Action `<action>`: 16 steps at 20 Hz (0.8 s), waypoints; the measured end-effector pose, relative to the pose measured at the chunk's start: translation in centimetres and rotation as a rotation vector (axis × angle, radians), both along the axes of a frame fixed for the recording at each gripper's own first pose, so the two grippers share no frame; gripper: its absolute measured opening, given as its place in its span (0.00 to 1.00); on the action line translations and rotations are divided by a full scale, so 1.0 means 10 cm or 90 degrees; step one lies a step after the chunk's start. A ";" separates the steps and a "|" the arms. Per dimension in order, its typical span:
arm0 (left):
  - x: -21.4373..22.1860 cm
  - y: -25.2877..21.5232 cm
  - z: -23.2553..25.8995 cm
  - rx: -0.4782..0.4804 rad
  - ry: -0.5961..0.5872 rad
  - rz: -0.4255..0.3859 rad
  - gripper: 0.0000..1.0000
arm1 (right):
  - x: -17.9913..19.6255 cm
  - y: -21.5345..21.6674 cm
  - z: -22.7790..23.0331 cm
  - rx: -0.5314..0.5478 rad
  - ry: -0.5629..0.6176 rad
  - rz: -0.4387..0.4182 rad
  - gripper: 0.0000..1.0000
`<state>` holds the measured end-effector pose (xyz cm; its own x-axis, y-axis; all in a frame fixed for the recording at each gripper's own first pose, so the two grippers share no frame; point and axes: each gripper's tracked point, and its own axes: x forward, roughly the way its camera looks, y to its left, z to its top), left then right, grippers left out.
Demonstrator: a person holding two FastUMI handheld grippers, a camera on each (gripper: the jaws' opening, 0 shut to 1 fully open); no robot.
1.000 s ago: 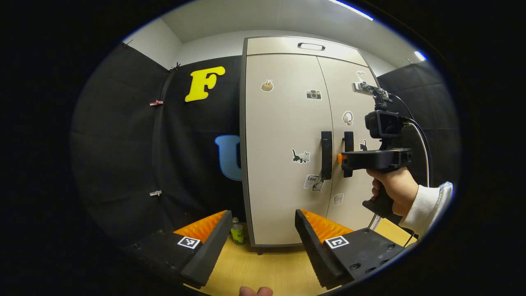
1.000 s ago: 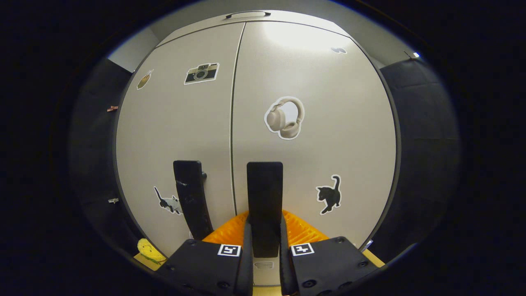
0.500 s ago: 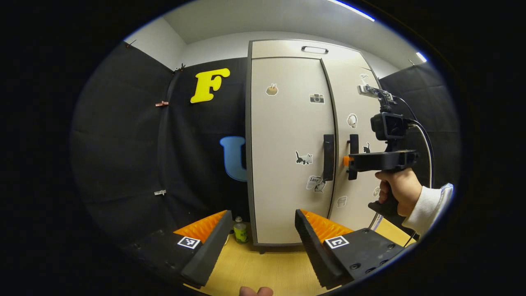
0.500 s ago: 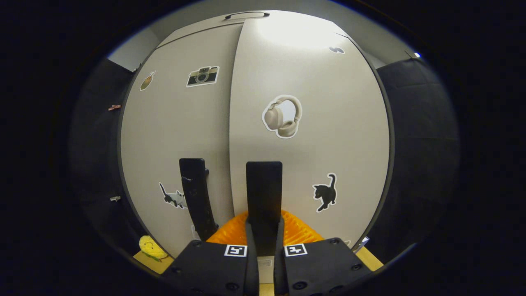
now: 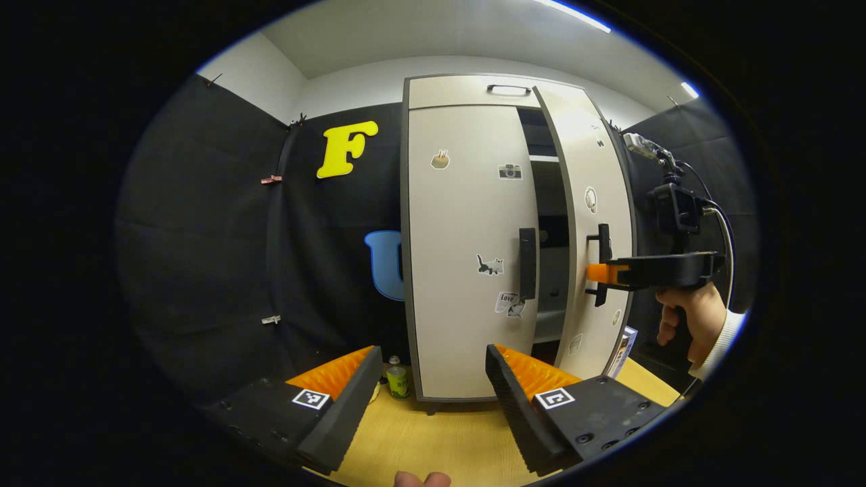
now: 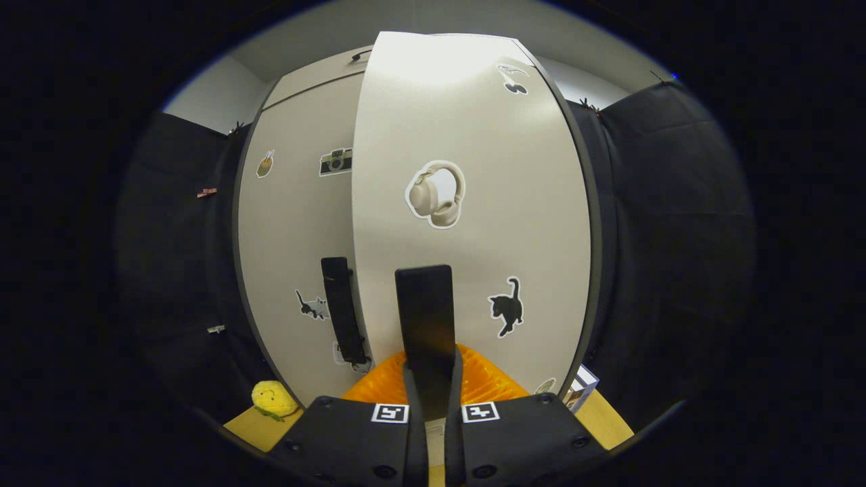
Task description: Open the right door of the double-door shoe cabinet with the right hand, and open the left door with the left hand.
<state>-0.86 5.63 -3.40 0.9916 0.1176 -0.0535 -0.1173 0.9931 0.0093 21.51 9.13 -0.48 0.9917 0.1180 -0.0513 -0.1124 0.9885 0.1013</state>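
Observation:
The pale shoe cabinet stands ahead on a wooden surface. Its left door is closed, with a dark vertical handle. The right door stands partly swung out, showing dark shelves in the gap. In the left gripper view a hand holds my right gripper clamped on the right door's handle. In the right gripper view that gripper is shut on the handle, and the right door faces it. My left gripper hangs open, well short of the cabinet.
A small green bottle stands by the cabinet's left foot, with a yellow plush toy close by. A box leans beside the right door's lower edge. Wooden surface stretches between my left gripper and the cabinet.
The right door has swung from closed to partly open, pulled outward by my right gripper shut on its handle. The left gripper has stayed open and nearly still.

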 end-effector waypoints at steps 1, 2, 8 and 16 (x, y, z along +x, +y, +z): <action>-0.02 -0.05 0.01 0.002 0.001 -0.001 0.94 | -0.02 -0.02 0.01 -0.003 0.001 -0.002 0.14; -0.05 -0.09 0.02 0.004 0.001 -0.002 0.94 | -0.05 -0.03 0.01 -0.002 -0.001 -0.003 0.14; -0.21 -0.34 0.06 0.009 -0.002 -0.019 0.94 | -0.19 -0.19 0.02 0.011 0.001 0.001 0.13; -0.19 -0.59 0.06 0.009 0.000 -0.051 0.94 | -0.35 -0.41 0.02 0.008 -0.001 -0.009 0.13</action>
<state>-2.80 -0.25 -2.79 0.9979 0.0392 -0.0516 -0.0380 0.9990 0.0227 18.06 5.01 -0.25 0.9934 0.1041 -0.0477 -0.0982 0.9887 0.1133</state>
